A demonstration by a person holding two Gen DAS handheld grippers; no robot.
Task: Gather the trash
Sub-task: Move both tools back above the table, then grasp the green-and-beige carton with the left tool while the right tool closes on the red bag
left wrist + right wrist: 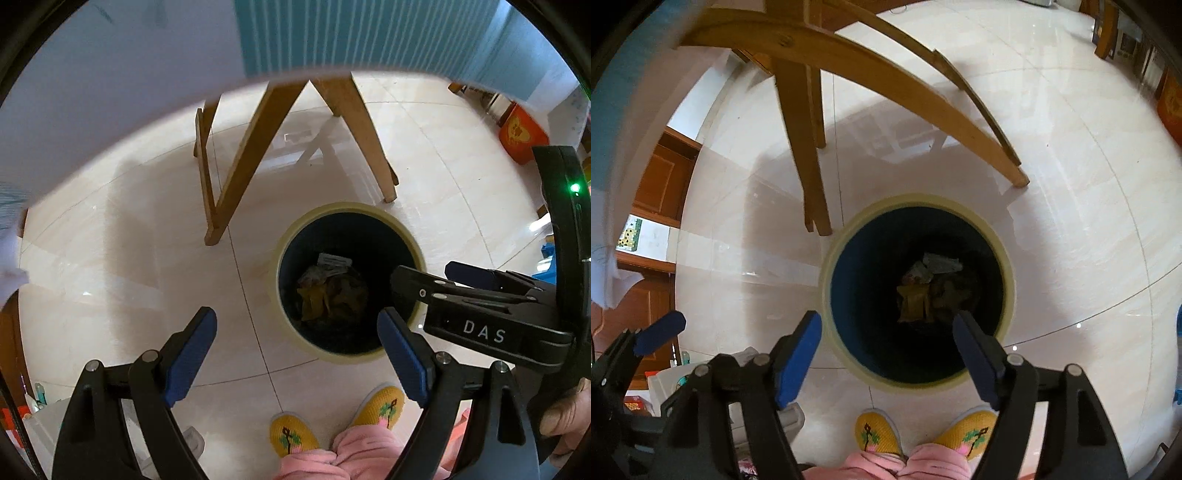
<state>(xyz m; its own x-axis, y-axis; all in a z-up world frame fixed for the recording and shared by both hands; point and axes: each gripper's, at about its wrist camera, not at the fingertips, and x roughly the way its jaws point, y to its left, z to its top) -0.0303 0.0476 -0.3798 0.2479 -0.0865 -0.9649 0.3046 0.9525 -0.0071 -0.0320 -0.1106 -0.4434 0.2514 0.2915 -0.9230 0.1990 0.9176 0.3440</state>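
Observation:
A round trash bin with a pale yellow rim [347,207] [916,199] and a dark inside stands on the tiled floor. Crumpled brown and yellow wrappers and a white scrap, the trash [328,291] [931,288], lie at its bottom. My left gripper [295,314] hangs open above the bin's near left edge, nothing between its blue pads. My right gripper [886,317] is open over the bin mouth, also empty. In the left wrist view the right gripper [424,271] reaches in from the right over the bin's rim. One blue pad [661,332] of the left gripper shows at the right wrist view's lower left.
Slanted wooden legs [258,147] [805,147] stand just behind the bin, under a white-covered tabletop [92,110]. The person's yellow slippers [291,435] [877,432] are right in front of it. A red box [521,136] sits far right; a wooden cabinet [661,177] is at left.

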